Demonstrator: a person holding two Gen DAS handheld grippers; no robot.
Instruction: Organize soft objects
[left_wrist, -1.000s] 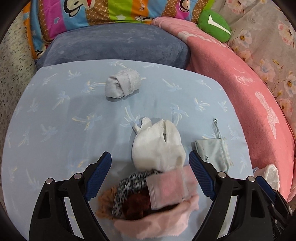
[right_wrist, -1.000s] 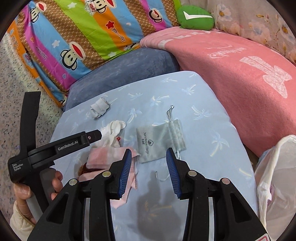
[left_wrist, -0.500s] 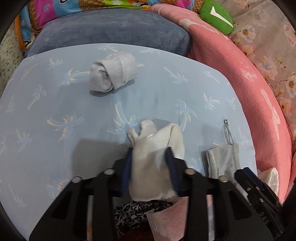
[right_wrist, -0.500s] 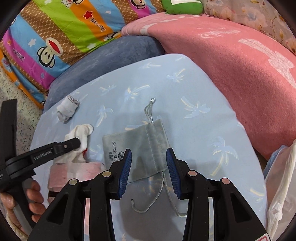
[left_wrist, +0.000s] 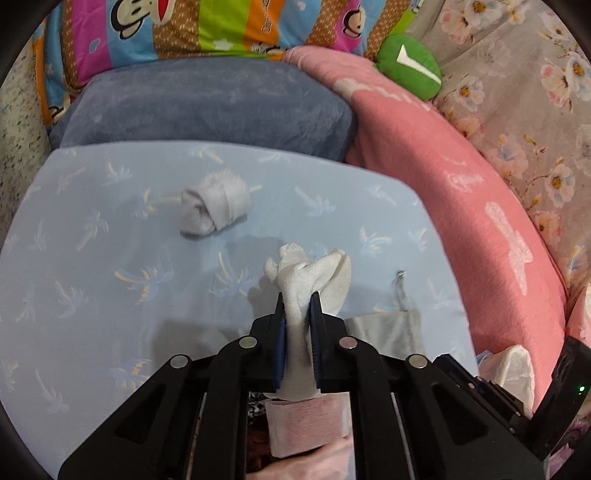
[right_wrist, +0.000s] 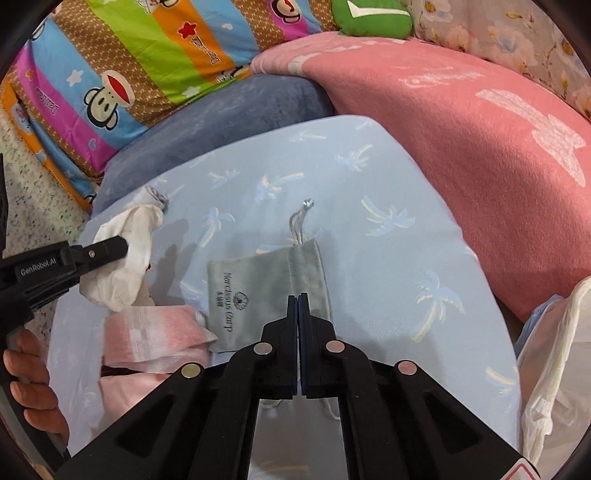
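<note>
The left gripper (left_wrist: 298, 299) has its blue-padded jaws closing on a crumpled white knitted sock (left_wrist: 308, 280), which bunches up between the pads and fans out above them, lifted clear of the pale blue palm-print cushion cover (left_wrist: 92, 258). In the right wrist view the same sock (right_wrist: 125, 258) hangs from the tip of the left tool, with the person's hand (right_wrist: 29, 376) on its handle at the left edge.

The right gripper (right_wrist: 297, 299) has its jaws pressed together over the lower edge of a flat grey velvet drawstring pouch (right_wrist: 258, 288) with dark printed lettering; whether a fold of the pouch is pinched between the pads is hard to make out. The pouch lies on the blue cover with its cord running away from the tool.

A second white sock, rolled into a ball (left_wrist: 214, 205), sits further back on the cover, well apart from the held one. A folded pink cloth (right_wrist: 155, 339) lies just beside the pouch's left edge. Behind the cover are a slate-blue plush cushion (left_wrist: 207, 107), a pink fleece blanket (left_wrist: 461, 206) and a striped cartoon-monkey quilt (right_wrist: 147, 55)
</note>
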